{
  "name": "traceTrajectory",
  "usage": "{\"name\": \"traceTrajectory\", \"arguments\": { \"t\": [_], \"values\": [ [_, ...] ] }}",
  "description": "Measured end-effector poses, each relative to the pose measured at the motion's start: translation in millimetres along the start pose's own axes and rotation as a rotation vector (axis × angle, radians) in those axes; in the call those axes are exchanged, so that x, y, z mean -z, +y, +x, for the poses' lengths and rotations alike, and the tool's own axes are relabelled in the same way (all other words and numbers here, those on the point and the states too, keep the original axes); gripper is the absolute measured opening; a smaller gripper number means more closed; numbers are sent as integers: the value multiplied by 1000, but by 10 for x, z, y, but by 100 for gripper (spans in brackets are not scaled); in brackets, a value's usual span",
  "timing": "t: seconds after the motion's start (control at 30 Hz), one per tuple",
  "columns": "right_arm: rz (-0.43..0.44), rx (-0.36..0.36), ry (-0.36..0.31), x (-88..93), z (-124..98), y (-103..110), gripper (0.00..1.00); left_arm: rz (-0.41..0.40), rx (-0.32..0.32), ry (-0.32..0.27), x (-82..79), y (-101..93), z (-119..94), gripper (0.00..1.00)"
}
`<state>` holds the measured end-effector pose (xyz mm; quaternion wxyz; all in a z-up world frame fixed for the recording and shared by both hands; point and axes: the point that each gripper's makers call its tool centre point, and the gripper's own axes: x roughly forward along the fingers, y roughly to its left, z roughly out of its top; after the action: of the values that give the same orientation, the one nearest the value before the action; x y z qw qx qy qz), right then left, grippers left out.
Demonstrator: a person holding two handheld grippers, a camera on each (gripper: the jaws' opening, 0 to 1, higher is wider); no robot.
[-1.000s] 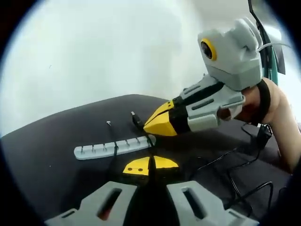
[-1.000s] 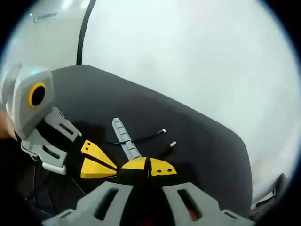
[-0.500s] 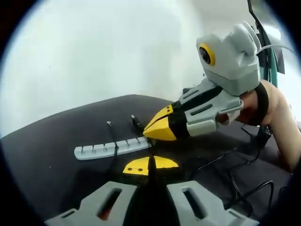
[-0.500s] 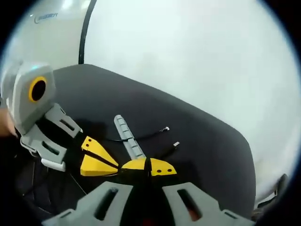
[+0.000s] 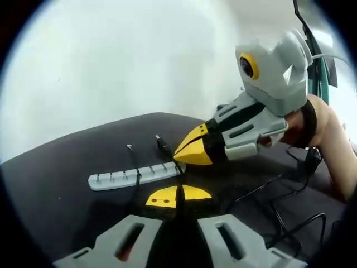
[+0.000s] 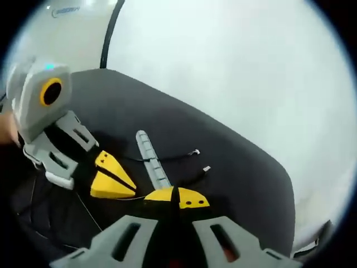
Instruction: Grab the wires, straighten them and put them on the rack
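- Pressing together at their yellow tips, the left gripper's (image 5: pixel 179 196) fingers (image 5: pixel 162 197) show no gap, and a thin black wire (image 5: pixel 135 181) seems to run in between them, though the spot is too dark to be sure it is pinched.
- The right gripper (image 6: pixel 177 197) has its yellow fingers (image 6: pixel 192 199) closed the same way; a second wire (image 6: pixel 196 177) leads up to the tips, and whether it is held cannot be told.
- Seen from the left gripper view, the right gripper (image 5: pixel 195 151) comes in from the right with tips together, just beside the rack's near end, held by a hand (image 5: pixel 312 131).
- The grey rack (image 5: pixel 134 175) lies flat on the dark tabletop (image 5: pixel 61 184), its row of slots upward.
- One wire crosses the rack in a slot, its small plug (image 5: pixel 129 147) resting beyond it.
- The second wire's plug (image 5: pixel 162 143) lies past the rack's end.
- More black cable (image 5: pixel 279 212) lies loose on the tabletop to the right.
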<state>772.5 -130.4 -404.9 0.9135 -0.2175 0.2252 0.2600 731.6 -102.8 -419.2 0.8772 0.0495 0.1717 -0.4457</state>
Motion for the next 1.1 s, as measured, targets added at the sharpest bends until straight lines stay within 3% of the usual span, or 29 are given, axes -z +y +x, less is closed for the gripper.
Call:
{"name": "traceTrajectory", "arguments": {
  "t": [0.1,0.13,0.2,0.3,0.4,0.43,0.47,0.57,0.7,0.73,0.8,0.83,0.87,0.9,0.93,1.0,1.1],
  "values": [
    [-10,0,-4,-8,-5,10,0,1,1,0,-1,1,2,3],
    [33,-3,-10,-26,-19,-13,0,1,1,1,-1,2,3,3],
    [33,3,-55,-111,-57,-22,0,1,1,1,0,2,4,3],
    [6,-21,-30,-51,-7,38,0,1,1,2,0,2,9,3],
    [50,-32,-37,-29,-8,13,0,6,1,1,0,1,12,4],
    [21,-19,14,64,-6,7,0,6,1,1,2,-1,13,3],
    [2,-20,-37,-8,-6,40,0,6,-2,0,0,1,15,3],
    [22,-27,-23,7,-12,14,0,6,0,0,4,-4,18,4],
    [79,-40,-101,-186,-81,24,0,5,1,0,7,-8,21,4],
    [65,-30,-62,-138,-63,7,0,5,2,0,8,-9,21,4],
    [-54,-9,43,87,27,15,0,4,1,0,9,-11,21,4],
    [-22,15,-54,-42,41,-7,0,7,0,0,10,-12,21,3],
    [53,-14,-22,43,-49,94,0,11,0,0,12,-13,21,3],
    [38,-18,-16,46,-86,67,0,10,0,0,11,-12,19,3],
    [36,16,-68,-94,-78,-37,0,8,0,0,12,-12,19,3],
    [77,-32,-100,-159,-100,57,0,7,0,0,12,-10,18,3],
    [20,-28,-29,-36,14,51,0,6,0,-1,13,-8,16,3]
  ]
}}
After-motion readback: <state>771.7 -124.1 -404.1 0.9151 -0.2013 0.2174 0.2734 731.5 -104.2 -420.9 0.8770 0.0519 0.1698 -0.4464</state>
